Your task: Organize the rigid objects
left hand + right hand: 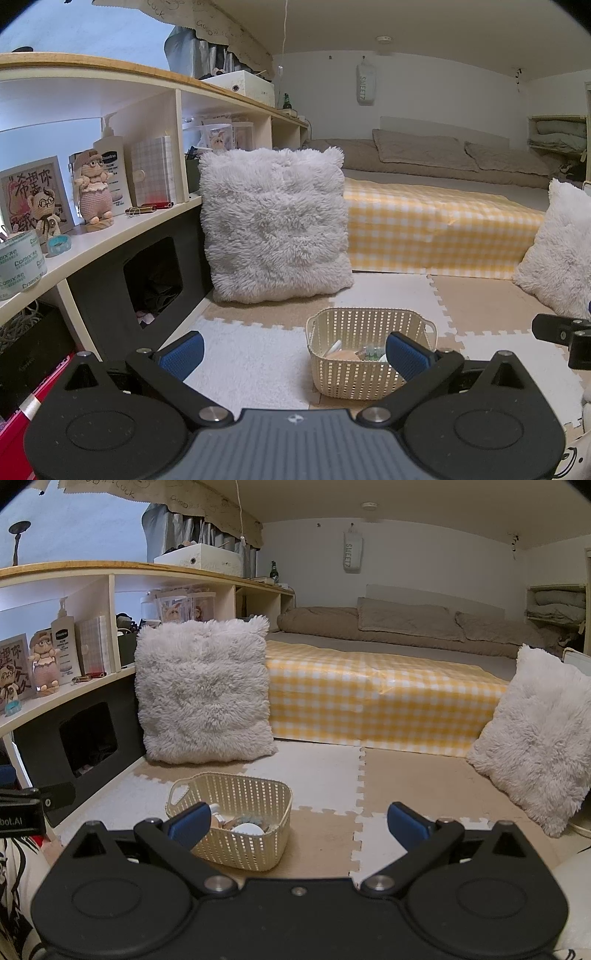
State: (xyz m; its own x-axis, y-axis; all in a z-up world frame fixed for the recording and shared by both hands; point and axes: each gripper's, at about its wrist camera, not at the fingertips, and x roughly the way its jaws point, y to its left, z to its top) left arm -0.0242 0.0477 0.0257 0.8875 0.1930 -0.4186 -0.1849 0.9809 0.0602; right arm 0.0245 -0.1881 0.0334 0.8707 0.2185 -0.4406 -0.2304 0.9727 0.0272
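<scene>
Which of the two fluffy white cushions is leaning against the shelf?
The left cushion, standing nearly upright behind the basket, rests against the shelf unit. The other cushion slumps tilted on the right, far from the shelf.

Floor (325, 775): interlocking foam mats, white + tan. On it: cream lattice basket (240, 849) w/ small items inside, fluffy white cushion (203, 690) upright against shelf unit (110, 236), 2nd fluffy cushion (535, 738) at right, leaning. Yellow-check bed (369, 698) behind.
</scene>
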